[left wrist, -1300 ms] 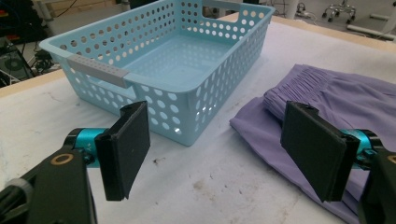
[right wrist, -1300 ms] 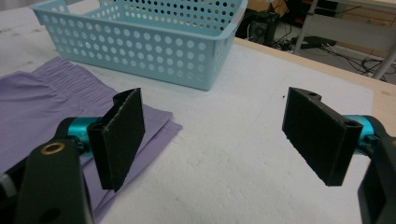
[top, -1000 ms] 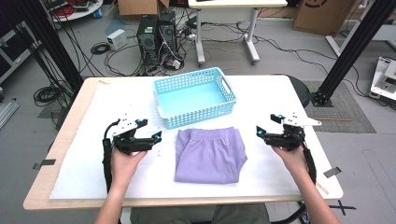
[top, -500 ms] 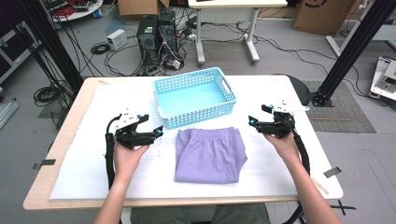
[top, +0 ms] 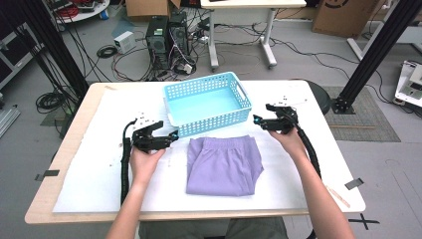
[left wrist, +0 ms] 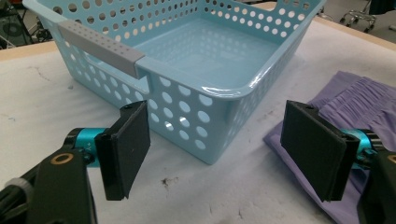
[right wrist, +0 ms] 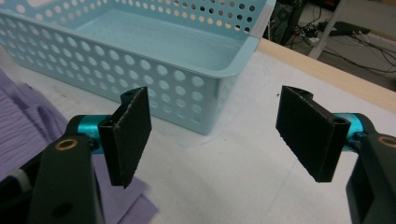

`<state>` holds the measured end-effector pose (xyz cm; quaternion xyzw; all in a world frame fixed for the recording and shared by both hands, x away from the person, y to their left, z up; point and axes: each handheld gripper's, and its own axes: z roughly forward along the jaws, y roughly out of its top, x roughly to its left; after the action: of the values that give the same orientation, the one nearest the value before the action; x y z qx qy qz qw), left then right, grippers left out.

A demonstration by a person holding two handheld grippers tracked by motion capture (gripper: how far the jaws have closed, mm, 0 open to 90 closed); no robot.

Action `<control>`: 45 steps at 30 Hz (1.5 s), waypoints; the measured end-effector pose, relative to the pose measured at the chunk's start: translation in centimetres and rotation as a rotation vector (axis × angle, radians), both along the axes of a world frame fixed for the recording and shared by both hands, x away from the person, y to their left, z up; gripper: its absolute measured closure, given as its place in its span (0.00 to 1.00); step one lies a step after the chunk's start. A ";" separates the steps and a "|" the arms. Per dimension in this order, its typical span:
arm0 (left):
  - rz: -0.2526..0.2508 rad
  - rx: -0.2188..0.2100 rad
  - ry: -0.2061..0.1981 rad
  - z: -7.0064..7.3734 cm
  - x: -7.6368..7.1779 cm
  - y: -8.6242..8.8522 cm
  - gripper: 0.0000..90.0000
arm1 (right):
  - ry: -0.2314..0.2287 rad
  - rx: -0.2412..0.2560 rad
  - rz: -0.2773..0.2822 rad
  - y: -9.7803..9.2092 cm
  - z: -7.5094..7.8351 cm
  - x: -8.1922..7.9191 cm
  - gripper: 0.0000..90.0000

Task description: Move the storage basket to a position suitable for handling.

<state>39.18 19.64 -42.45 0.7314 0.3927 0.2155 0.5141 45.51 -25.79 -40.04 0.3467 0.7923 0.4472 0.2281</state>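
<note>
Folded purple garment [top: 225,164] flat on the white table [top: 89,179], just before the blue basket [top: 206,102], flanked by left gripper [top: 171,135] and right gripper [top: 258,120]. Jaws wide apart and empty, plain in both gripper views. Grey basket handle [left wrist: 100,46] clear from the left gripper view.

Left gripper [top: 171,135]: black body, two flat rectangular black pads [left wrist: 128,149] on teal anodised cylindrical mounts, brass-coloured ringed screw on the black link below, thick black cable trailing along the forearm. Right gripper [top: 259,121]: same build, black pads [right wrist: 130,135], teal mounts, brass-ringed screws, teal tip light, black corrugated cable. Forearms bare, no sleeves in view.
</note>
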 end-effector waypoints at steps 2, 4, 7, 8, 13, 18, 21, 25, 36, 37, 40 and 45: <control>0.009 0.017 -0.007 -0.2 0.2 -0.2 0.28 | 0.009 0.004 0.007 0.2 -0.3 0.6 0.33; 0.006 0.011 0.007 -0.6 0.6 -0.4 0.28 | 0.024 -0.012 0.019 0.6 -0.5 1.2 0.34; -0.003 0.030 0.044 -0.7 1.4 -0.9 0.28 | 0.032 -0.041 0.025 1.4 -0.7 2.1 0.34; -0.010 0.028 0.048 -0.7 1.6 -1.0 0.28 | 0.036 -0.045 0.024 1.6 -0.8 2.4 0.34; -0.019 0.039 0.032 -0.8 2.4 -1.7 0.28 | 0.062 -0.079 0.027 2.4 -1.3 3.5 0.34; -0.031 0.020 0.052 -1.2 2.7 -1.9 0.31 | 0.077 -0.064 0.037 2.6 -1.9 4.2 0.34; -0.027 0.020 0.044 -1.3 2.8 -1.9 0.32 | 0.091 -0.074 0.052 3.0 -2.1 4.5 0.37; -0.027 0.027 0.056 -1.6 3.0 -2.0 0.37 | 0.062 -0.110 0.095 3.7 -2.1 4.4 0.46; -0.020 0.071 0.065 -1.1 3.1 -2.4 0.37 | 0.067 -0.130 0.082 3.8 -2.1 4.3 0.51; -0.020 0.074 0.070 -1.0 3.2 -2.4 0.37 | 0.069 -0.131 0.083 3.8 -2.1 4.3 0.51; -0.027 0.076 0.081 -0.8 3.4 -2.4 0.37 | 0.067 -0.133 0.079 3.8 -2.0 4.3 0.51; -0.041 0.072 0.080 -0.8 3.7 -2.3 0.37 | 0.086 -0.132 0.081 3.5 -1.7 4.1 0.52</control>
<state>42.84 17.29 -43.23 0.7654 0.3898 0.1897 0.4756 49.57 -22.26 -41.78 0.3176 0.8424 0.3876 0.1979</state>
